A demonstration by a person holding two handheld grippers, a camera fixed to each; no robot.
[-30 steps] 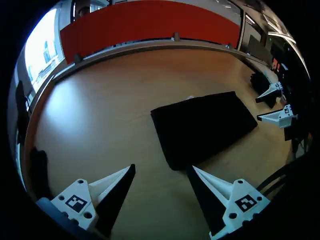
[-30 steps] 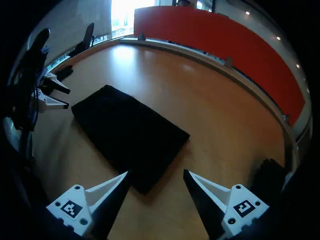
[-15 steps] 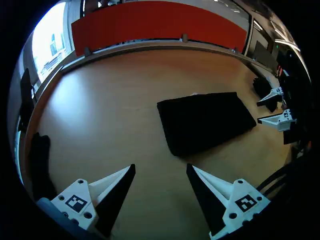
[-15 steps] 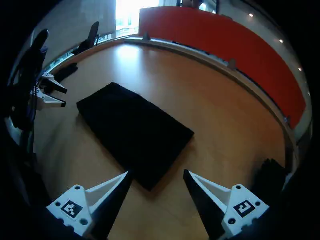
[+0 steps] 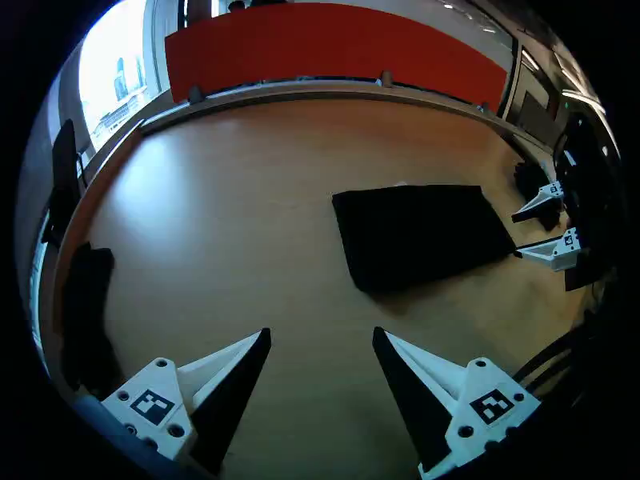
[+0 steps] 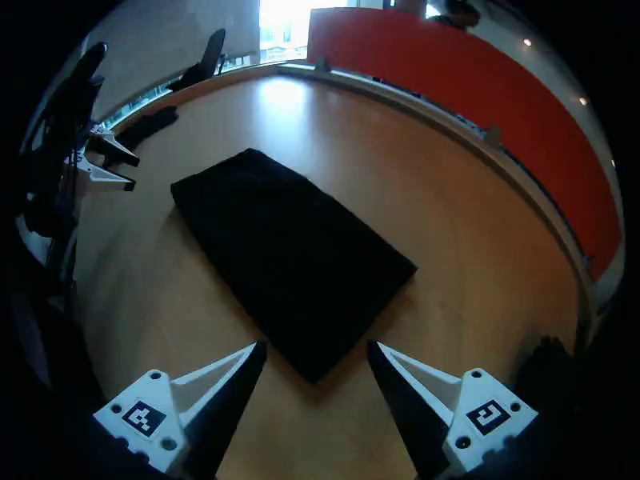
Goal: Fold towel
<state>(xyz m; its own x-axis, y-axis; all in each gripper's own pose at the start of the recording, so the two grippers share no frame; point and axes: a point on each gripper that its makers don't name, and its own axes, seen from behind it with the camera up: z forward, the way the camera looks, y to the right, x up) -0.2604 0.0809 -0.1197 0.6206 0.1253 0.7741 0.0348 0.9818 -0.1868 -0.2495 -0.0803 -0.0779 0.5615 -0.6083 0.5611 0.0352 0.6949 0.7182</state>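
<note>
We see the black towel (image 5: 420,236) lying flat and folded on the wooden surface (image 5: 216,216). In the left gripper view, our left claw (image 5: 320,332) is at the bottom of the frame. Its two fingers are wide apart with nothing between them. The towel lies up and to the right of it, not touching. In the right gripper view, our right claw (image 6: 316,344) is at the bottom too, fingers apart, holding nothing. The towel fills the middle, and its near corner points down into the gap between those fingers.
</note>
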